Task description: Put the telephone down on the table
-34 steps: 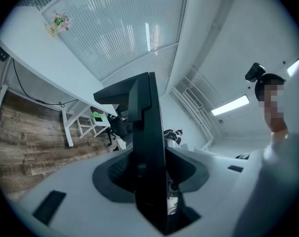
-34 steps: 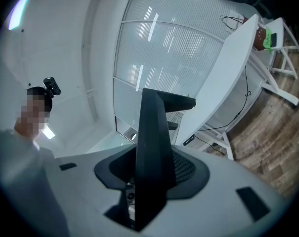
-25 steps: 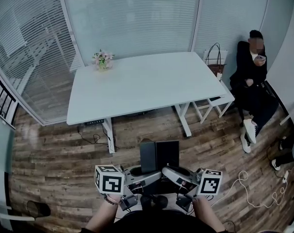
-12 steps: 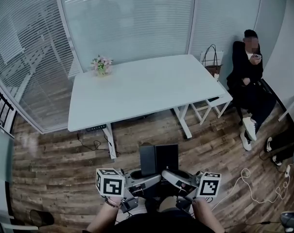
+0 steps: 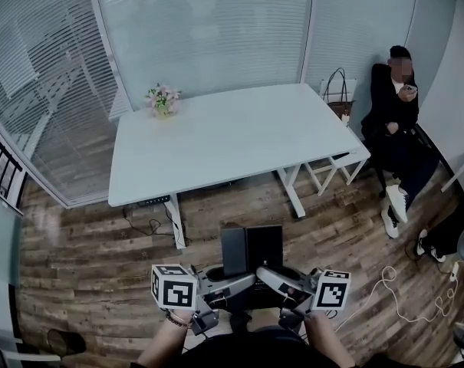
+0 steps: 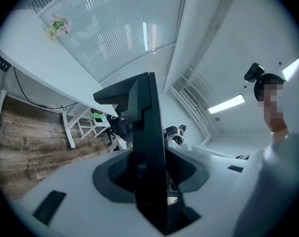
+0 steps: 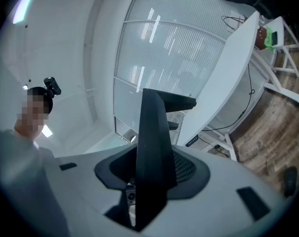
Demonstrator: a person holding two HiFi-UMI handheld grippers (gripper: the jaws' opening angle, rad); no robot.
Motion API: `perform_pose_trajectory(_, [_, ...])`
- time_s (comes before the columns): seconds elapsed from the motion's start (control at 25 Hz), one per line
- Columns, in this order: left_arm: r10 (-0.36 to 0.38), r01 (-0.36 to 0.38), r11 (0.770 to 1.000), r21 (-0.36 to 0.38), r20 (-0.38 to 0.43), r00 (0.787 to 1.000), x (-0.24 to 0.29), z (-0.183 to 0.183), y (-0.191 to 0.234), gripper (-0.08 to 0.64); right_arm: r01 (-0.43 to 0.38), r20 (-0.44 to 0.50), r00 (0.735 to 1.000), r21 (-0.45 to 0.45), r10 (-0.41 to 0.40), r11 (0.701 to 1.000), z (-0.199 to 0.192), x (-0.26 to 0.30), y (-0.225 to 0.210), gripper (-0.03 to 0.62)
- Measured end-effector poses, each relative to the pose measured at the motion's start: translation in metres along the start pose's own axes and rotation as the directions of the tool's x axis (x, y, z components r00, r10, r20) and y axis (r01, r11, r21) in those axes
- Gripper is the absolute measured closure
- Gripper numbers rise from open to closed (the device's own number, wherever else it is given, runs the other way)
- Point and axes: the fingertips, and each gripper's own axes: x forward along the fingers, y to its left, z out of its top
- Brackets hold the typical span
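**Held clear, not yet set down**

The left hand-held gripper [image 6: 148, 174] and right hand-held gripper [image 7: 151, 172] both clamp the black slab-shaped telephone [image 5: 251, 248], well apart from the white rectangular surface [image 5: 224, 140], on its near side.

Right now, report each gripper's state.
Left gripper: shut on the black telephone.
Right gripper: shut on the same telephone.

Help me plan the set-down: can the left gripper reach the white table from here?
Probably not yet. The left gripper, clamped on the telephone, is close to the person's body, and a stretch of wooden floor separates it from the table. Nothing stands in between.
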Motion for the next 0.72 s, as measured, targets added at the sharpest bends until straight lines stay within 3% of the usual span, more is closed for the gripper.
perform_pose_trajectory(0.72, [0.029, -0.030, 1.000, 0.010, 0.046, 0.999, 0.029, 0.072, 0.047, 0.360, -0.031, -0.043, 0.999, -0.003, 0.031, 1.000, 0.070, 0.040, -0.044, 0.428])
